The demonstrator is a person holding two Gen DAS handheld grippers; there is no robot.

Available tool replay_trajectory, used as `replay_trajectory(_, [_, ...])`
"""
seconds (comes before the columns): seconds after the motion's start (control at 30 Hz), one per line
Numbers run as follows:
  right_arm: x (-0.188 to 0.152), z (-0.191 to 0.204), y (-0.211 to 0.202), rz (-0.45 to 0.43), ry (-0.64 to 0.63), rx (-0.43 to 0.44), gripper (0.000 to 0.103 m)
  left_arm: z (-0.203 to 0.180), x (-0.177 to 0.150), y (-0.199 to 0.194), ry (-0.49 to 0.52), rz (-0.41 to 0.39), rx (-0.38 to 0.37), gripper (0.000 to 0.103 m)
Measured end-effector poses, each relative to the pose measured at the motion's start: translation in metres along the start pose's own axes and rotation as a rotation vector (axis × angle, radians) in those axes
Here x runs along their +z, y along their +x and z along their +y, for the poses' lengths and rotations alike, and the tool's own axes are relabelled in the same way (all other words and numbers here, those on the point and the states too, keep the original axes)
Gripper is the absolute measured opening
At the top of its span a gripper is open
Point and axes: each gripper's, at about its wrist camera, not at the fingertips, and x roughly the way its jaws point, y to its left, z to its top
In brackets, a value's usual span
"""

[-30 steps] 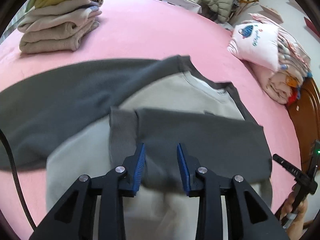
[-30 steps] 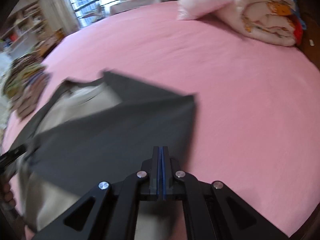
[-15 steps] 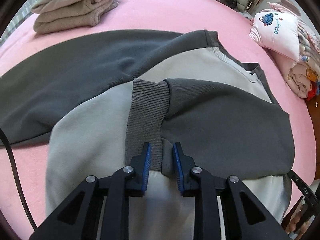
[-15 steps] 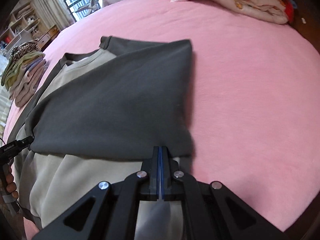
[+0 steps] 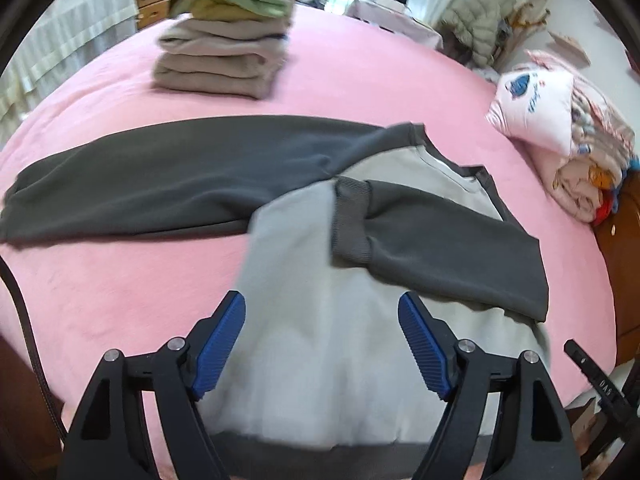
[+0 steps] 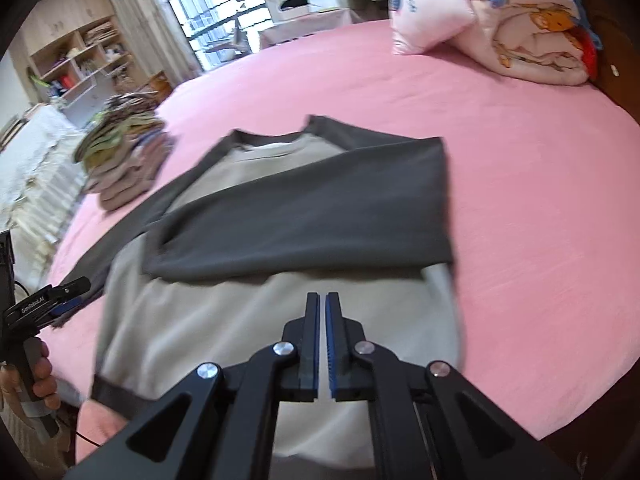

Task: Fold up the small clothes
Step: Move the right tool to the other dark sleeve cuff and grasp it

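A grey sweatshirt with a pale body (image 5: 312,340) (image 6: 240,320) lies flat on the pink bed (image 5: 120,280). Its right dark sleeve (image 5: 440,240) (image 6: 320,216) is folded across the chest, cuff towards the middle. The other dark sleeve (image 5: 160,176) stretches out to the left. My left gripper (image 5: 320,300) hovers above the lower body, jaws opening wide with nothing between them. Above the hem on the right, my right gripper (image 6: 322,300) has its jaws just starting to open, pads barely apart and free of cloth.
A stack of folded clothes (image 5: 228,52) (image 6: 124,160) sits at the far left of the bed. A pink pillow (image 5: 532,108) (image 6: 428,16) and a rolled quilt (image 6: 532,40) lie by the wooden headboard (image 5: 624,260). Shelves and a window stand beyond.
Both grippers laid the right sleeve across the chest, let it go and drew back and up. The left jaws opened wide; the right pads parted slightly.
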Motion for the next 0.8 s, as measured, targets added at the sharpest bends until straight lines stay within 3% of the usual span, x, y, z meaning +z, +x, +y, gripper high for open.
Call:
replay_trajectory(0.37, [-0.036, 0.144, 0.009, 0.061, -0.285, 0.080, 0.003, 0.129, -0.018, -0.068, -0.130, -0.111, 0.203, 0.078])
replay_trajectory(0.8, [-0.051, 0.323, 0.037, 0.080, -0.539, 0.214, 0.003, 0.264, -0.022, -0.100, -0.292, -0.197, 0.323, 0.078])
